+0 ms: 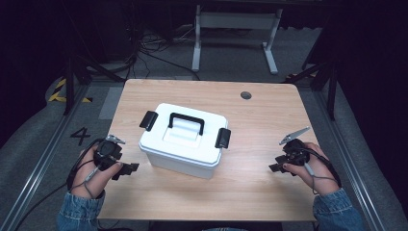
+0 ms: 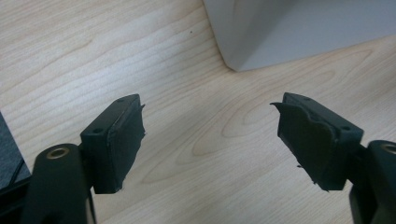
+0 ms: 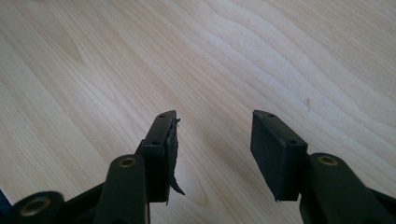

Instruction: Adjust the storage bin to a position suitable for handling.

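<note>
White plastic makes the box that we see on the wooden table, near the middle and a little toward the left edge. Its lid is on, the black handle lies across the top, and one black latch sits on the left end and another latch on the right end. Both latches look closed, but they are too small for us to be sure.

We hold the left gripper just beside the box's near left corner, and its jaws stand wide apart with nothing between them. In the left gripper view the grey lower corner of the box is just ahead of the jaws, above bare wood.

The right gripper is near the right edge of the table, well apart from the box. Its jaws are also spread and empty over bare wood.

We judge that the two grippers wait on either side because the box has a latch on each end, so each hand can reach its own one.
</note>
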{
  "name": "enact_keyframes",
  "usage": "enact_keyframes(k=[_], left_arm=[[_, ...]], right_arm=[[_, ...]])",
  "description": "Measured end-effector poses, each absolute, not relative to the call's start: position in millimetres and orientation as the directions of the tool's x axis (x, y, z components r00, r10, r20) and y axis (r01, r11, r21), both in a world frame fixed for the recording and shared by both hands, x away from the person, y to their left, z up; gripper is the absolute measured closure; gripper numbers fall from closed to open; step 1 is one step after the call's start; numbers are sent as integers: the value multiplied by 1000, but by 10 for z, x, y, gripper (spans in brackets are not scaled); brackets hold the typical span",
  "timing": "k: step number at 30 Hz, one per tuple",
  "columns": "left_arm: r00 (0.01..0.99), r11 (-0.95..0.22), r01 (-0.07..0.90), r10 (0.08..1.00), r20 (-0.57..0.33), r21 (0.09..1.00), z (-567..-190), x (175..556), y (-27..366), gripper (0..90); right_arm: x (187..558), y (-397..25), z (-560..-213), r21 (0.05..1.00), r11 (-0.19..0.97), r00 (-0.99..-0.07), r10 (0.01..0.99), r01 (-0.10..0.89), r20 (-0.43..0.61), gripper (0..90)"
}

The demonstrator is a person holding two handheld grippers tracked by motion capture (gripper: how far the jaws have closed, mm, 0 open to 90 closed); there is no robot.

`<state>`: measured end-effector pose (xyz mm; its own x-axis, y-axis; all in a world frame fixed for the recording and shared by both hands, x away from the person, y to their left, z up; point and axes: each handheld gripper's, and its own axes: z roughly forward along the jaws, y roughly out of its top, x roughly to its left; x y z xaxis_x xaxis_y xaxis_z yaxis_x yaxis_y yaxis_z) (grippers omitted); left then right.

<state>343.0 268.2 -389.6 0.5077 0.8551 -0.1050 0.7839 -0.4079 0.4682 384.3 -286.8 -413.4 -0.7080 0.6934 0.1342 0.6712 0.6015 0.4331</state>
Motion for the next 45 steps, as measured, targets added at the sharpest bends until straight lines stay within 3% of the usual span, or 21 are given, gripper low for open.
enact_keyframes(k=[4, 19, 28, 45], left_arm=[[552, -432, 749, 827, -111, 502, -3879, 3422, 2671, 204], [521, -398, 775, 842, -140, 490, -3870, 3434, 2692, 258], [529, -406, 771, 837, -138, 490, -3872, 3435, 2686, 257], [537, -410, 765, 832, -141, 496, -3876, 3439, 2700, 254]], right_arm=[[3847, -2825, -4042, 477, 583, -717, 679, 658, 159, 520], [3923, -2296, -3498, 607, 575, -791, 591, 549, 156, 533], [4005, -1942, -3243, 642, 599, -835, 537, 478, 121, 527], [4254, -1253, -3087, 674, 624, -889, 445, 394, 108, 477]])
